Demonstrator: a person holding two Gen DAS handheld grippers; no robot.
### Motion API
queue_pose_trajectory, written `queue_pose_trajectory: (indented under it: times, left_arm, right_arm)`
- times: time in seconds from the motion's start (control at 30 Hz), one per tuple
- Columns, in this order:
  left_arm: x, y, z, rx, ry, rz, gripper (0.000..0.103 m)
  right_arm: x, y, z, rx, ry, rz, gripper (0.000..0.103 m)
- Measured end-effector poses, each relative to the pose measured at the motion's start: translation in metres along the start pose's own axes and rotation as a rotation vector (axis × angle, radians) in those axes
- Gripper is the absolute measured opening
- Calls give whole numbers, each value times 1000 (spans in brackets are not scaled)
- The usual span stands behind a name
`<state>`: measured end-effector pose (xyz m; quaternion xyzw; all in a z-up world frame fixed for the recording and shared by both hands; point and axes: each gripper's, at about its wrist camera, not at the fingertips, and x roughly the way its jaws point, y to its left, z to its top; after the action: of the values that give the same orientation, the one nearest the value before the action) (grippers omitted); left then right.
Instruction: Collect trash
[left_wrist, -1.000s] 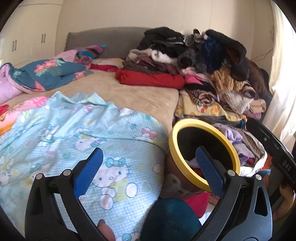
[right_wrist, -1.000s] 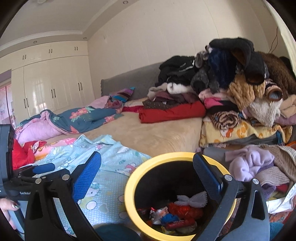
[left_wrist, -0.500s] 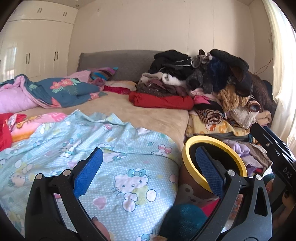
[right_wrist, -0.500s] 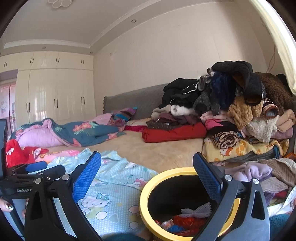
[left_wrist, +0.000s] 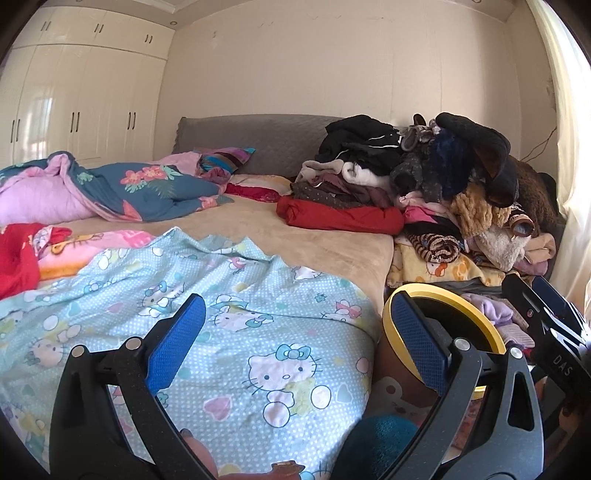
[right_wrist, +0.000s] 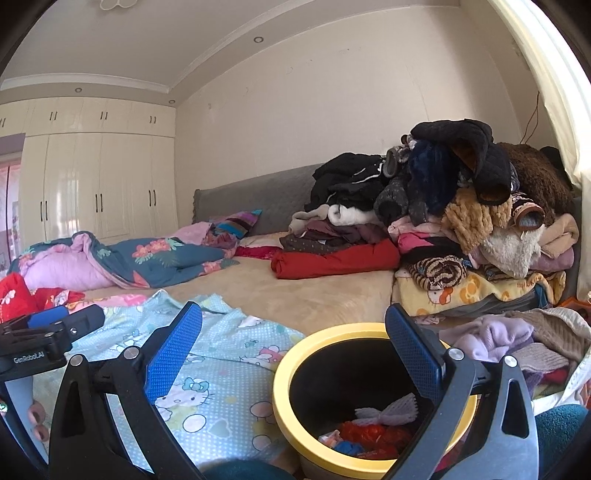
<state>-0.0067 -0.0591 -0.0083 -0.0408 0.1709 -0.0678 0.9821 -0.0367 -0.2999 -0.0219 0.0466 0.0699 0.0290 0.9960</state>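
Beside the bed (right_wrist: 314, 295), yellow-rimmed bin (right_wrist: 295, 354) with red, blue, white trash (right_wrist: 369, 432); both grippers' jaws wide apart, empty.

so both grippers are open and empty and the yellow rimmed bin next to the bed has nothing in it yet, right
Not quite. The yellow-rimmed bin beside the bed already holds trash: the right wrist view shows red wrappers and a white foam net at its bottom. The rest stands: the left gripper and right gripper are open and empty.
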Motion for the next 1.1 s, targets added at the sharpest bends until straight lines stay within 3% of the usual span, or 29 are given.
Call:
queue_pose_trajectory:
  times: [1.1]
  left_arm:
    - [2,0,-3,-4,3,3,92]
  right_arm:
    - [2,1,-2,-3,3,-8,97]
